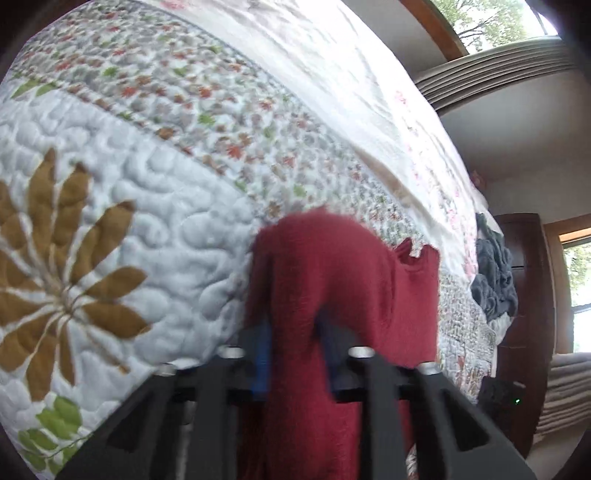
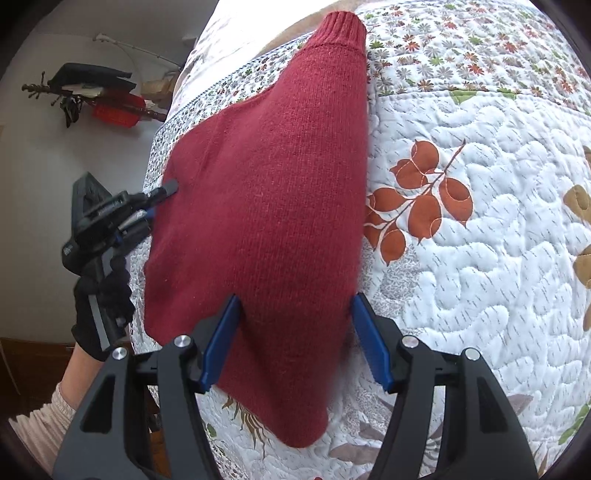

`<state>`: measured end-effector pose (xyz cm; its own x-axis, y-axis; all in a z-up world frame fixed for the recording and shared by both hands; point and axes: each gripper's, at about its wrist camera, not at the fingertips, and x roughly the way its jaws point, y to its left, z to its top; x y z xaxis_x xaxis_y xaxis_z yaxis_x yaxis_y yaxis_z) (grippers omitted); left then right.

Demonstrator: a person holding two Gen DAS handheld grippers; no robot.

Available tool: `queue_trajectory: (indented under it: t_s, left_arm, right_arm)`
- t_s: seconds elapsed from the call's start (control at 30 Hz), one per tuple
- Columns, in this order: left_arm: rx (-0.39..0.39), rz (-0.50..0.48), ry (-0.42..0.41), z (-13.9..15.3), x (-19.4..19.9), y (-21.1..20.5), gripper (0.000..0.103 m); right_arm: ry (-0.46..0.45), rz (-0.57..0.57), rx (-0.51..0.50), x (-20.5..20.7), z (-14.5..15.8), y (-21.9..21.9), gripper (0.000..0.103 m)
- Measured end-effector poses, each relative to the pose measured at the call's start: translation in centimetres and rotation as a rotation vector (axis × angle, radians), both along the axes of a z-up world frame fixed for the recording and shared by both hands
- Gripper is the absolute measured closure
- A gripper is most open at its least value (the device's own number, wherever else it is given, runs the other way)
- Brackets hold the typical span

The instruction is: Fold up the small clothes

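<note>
A dark red knit sweater (image 2: 266, 203) lies spread on the quilted floral bedspread (image 2: 480, 258), its ribbed cuff (image 2: 341, 26) at the far end. My right gripper (image 2: 295, 332) hovers open over the sweater's near part, one blue finger on each side of the fabric. My left gripper (image 2: 164, 192), held by a black-gloved hand (image 2: 99, 295), pinches the sweater's left edge. In the left wrist view the red sweater (image 1: 332, 277) bunches up, blurred, between and over the fingers of the left gripper (image 1: 295, 347), which is shut on it.
The bedspread (image 1: 147, 229) covers the bed, with a white sheet (image 1: 332, 55) farther back. A grey heap of clothes (image 1: 493, 273) sits at the bed's far edge beside dark wooden furniture (image 1: 528, 295). A wall rack (image 2: 96, 96) hangs left of the bed.
</note>
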<state>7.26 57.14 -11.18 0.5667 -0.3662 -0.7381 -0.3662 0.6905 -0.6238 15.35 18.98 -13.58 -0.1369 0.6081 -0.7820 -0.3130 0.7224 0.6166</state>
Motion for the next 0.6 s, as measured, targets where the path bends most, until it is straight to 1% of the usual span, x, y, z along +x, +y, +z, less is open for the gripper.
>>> queue_trajectory:
  t_s: [0.03, 0.1, 0.13, 0.17, 0.23, 0.3, 0.37, 0.43, 0.5, 0.53, 0.57, 0.6]
  left_arm:
    - [0.040, -0.015, -0.052, 1.3, 0.0, -0.5, 0.092]
    - [0.070, -0.036, -0.121, 2.9, -0.1, -1.1, 0.093]
    - [0.075, -0.036, -0.129, 3.1, -0.1, -1.1, 0.093]
    - [0.075, -0.035, -0.119, 3.1, 0.1, -1.0, 0.093]
    - [0.074, -0.022, -0.059, 1.7, 0.5, -0.3, 0.093]
    - [0.029, -0.014, 0.014, -0.7, 0.6, 0.7, 0.093]
    - [-0.022, -0.006, 0.024, -2.1, 0.4, 1.5, 0.092]
    - [-0.033, -0.007, 0.018, -2.1, 0.1, 1.7, 0.091]
    - [-0.028, -0.020, 0.017, -1.4, -0.2, 1.4, 0.088]
    - [-0.025, -0.024, 0.022, -0.9, -0.4, 1.3, 0.083]
    - [-0.024, -0.030, 0.017, -0.4, -0.8, 1.2, 0.075]
    - [-0.025, -0.035, 0.012, 0.0, -1.0, 1.1, 0.069]
  right_arm:
    - [-0.004, 0.000, -0.001, -0.1, -0.1, 0.0, 0.040]
    - [-0.003, -0.002, 0.002, -0.2, -0.1, 0.0, 0.040]
    - [-0.005, -0.002, 0.001, -0.3, -0.1, 0.1, 0.040]
    - [-0.007, -0.003, 0.000, -0.5, -0.2, 0.6, 0.039]
    - [-0.008, -0.005, 0.000, -0.7, -0.2, 0.6, 0.039]
    - [-0.009, -0.003, -0.001, -0.7, -0.2, 0.6, 0.039]
    - [-0.008, -0.001, -0.002, -0.6, -0.3, 0.8, 0.038]
    - [-0.009, -0.001, -0.004, -0.8, -0.3, 1.0, 0.038]
    - [-0.004, -0.002, -0.004, -0.8, -0.4, 1.0, 0.038]
    - [-0.002, -0.003, -0.003, -0.9, -0.4, 1.0, 0.038]
    - [-0.002, -0.004, -0.002, -0.9, -0.4, 1.0, 0.038]
    - [-0.005, -0.004, -0.001, -0.8, -0.3, 1.0, 0.038]
